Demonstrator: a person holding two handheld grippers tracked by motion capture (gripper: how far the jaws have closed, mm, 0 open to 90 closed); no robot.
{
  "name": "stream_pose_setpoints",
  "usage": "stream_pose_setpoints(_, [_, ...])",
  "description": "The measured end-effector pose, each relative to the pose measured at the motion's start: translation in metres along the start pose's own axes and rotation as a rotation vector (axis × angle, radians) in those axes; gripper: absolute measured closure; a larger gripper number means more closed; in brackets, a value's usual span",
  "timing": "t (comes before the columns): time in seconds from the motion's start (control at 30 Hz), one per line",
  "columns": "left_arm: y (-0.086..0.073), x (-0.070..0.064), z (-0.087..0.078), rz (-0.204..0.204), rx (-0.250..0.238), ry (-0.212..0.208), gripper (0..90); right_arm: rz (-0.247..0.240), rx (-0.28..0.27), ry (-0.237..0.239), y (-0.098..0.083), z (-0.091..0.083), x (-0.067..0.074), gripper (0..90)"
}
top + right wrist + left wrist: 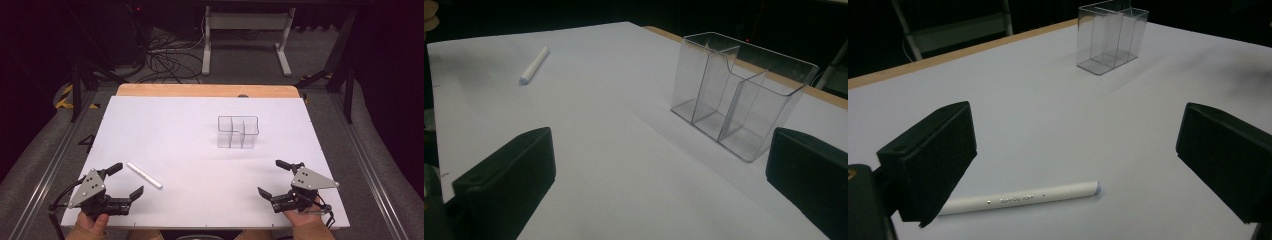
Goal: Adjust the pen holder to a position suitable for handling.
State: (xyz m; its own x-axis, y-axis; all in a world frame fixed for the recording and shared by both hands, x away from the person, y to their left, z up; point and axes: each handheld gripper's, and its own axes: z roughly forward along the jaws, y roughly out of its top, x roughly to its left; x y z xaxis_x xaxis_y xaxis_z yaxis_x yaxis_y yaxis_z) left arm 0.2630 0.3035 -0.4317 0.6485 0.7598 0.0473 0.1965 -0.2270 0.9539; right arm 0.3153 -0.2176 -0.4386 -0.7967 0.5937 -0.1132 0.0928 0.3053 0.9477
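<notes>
My left tongs [123, 181] sit at the near left of the white bench [190, 145], jaws spread wide and holding nothing. A white pen [144, 175] lies flat just to their right, slanting from far left to near right, with nothing between it and the jaws. My right tongs [274, 178] rest at the near right, also wide and empty. A clear plastic organiser [238, 131] with upright dividers stands farther off, right of centre, well apart from the pen. Beyond the bench, cables [165, 60] trail on the floor beside a white desk frame [245, 30].
</notes>
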Motion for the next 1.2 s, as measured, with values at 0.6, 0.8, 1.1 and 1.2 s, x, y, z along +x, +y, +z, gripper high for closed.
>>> stream_pose_setpoints(0.6, [0.000,-0.001,0.000,0.000,0.001,0.010,3.5,-0.026,-0.003,-0.014,0.004,-0.003,0.001,1.0])
stream_pose_setpoints(0.8, [0.000,-0.002,-0.001,-0.001,0.001,0.014,3.5,-0.012,0.010,-0.002,0.006,-0.001,0.000,1.7])
stream_pose_setpoints(1.1, [-0.001,-0.001,-0.001,-0.002,0.004,0.015,3.5,-0.016,0.041,-0.004,0.018,0.004,-0.005,3.0])
stream_pose_setpoints(1.2, [0.000,-0.001,0.000,0.008,0.005,0.015,3.5,-0.020,0.053,0.000,0.025,0.009,-0.007,3.2])
